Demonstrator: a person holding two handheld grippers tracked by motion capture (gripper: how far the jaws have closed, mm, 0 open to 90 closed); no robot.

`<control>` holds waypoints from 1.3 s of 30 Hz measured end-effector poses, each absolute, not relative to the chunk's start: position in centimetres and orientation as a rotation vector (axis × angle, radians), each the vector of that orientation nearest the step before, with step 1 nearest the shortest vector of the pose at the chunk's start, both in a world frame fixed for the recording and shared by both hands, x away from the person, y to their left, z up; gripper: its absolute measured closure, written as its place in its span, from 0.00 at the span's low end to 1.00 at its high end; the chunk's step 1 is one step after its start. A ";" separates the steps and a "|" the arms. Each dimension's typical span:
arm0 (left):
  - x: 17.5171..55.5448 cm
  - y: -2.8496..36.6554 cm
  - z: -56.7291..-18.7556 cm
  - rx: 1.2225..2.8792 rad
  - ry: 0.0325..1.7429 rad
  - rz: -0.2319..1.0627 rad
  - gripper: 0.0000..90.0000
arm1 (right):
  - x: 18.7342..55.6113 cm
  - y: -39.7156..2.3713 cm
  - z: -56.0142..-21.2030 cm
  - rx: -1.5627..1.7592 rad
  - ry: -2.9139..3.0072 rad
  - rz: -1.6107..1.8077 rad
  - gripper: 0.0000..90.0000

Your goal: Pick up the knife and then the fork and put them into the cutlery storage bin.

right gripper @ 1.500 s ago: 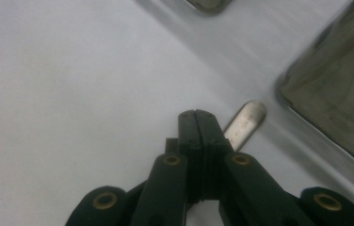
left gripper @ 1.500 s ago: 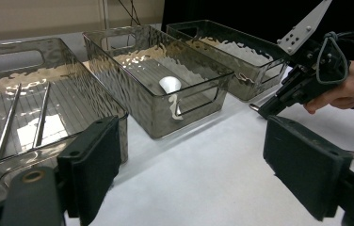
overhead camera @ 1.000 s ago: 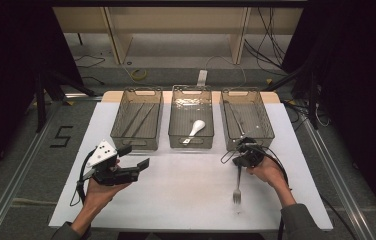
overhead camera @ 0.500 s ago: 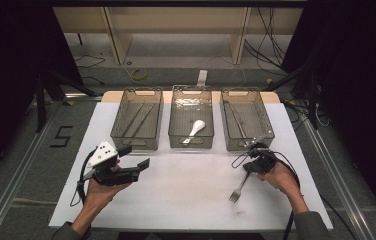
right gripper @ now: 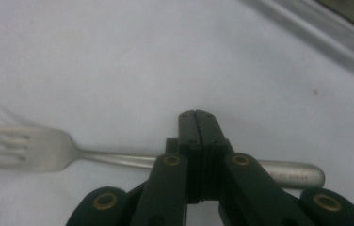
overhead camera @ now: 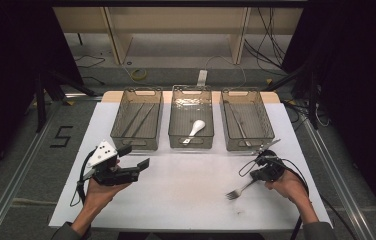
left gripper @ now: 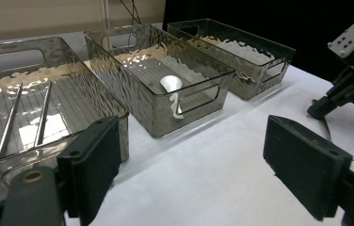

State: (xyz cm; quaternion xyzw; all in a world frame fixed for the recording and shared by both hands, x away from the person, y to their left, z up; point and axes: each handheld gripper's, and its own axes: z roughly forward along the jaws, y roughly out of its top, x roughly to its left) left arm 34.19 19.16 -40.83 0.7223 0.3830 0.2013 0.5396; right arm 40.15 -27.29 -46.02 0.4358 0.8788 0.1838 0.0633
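A white worktop carries three clear, ribbed plastic bins lined up along its far edge, and the layout reads as a cutlery sort, one kind of utensil to each bin. The left bin holds two long thin metal pieces lying lengthwise on its floor, too slender to tell what kind. The middle bin holds a single white spoon, its bowl toward the far end. The right bin has a slim metal utensil on its floor, probably where forks go. On the near right, the right gripper is clamped on the handle of a metal fork; in the right gripper view its jaws meet tight around the handle's middle, the tines to one side and the rounded butt to the other, so the fork sits crosswise and roughly balanced in the grip. It appears to hang just above the cloth, tines pointing toward the person, well short of the right bin. The left gripper waits over the near left of the worktop with its jaws spread wide and nothing between them, aimed toward the bins, apparently on standby while the other hand does the carrying.
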 end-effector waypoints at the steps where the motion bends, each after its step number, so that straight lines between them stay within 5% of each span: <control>1: 34.2 19.2 -40.8 1.717 0.910 0.479 0.22 | 39.9 -27.4 -46.0 1.319 2.657 0.548 1.00; 39: 34.1 19.0 -40.8 1.726 0.901 0.480 0.21 | 34.9 -28.0 -45.6 1.262 2.707 0.475 1.00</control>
